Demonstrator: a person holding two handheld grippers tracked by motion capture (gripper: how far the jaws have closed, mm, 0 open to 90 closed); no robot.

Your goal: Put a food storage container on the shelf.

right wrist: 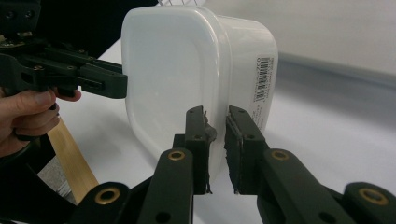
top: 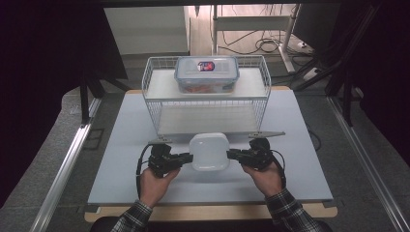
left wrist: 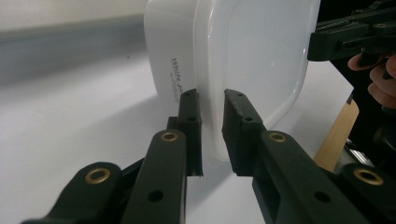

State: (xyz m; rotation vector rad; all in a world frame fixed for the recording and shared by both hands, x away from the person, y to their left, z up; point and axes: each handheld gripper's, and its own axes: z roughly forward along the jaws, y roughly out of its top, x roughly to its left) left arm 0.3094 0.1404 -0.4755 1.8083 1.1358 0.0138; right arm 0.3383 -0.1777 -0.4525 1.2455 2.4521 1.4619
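A white plastic container (top: 209,151) with its lid on rests on the white table (top: 121,164), just in front of the wire rack. My left gripper (top: 188,157) is shut on the lid's rim at the container's left side. In the left gripper view the jaws (left wrist: 212,100) pinch the thin rim of the container (left wrist: 252,51). My right gripper (top: 231,154) is shut on the rim at the opposite side. The right gripper view has its jaws (right wrist: 216,116) clamped on the edge of the container (right wrist: 187,60), with the left gripper (right wrist: 93,79) beyond.
A white wire rack (top: 150,104) stands at the back middle of the table. On its top shelf sits a clear lidded box (top: 206,73) with blue clips. The table's wooden front edge (top: 208,211) runs just before the person's sleeves.
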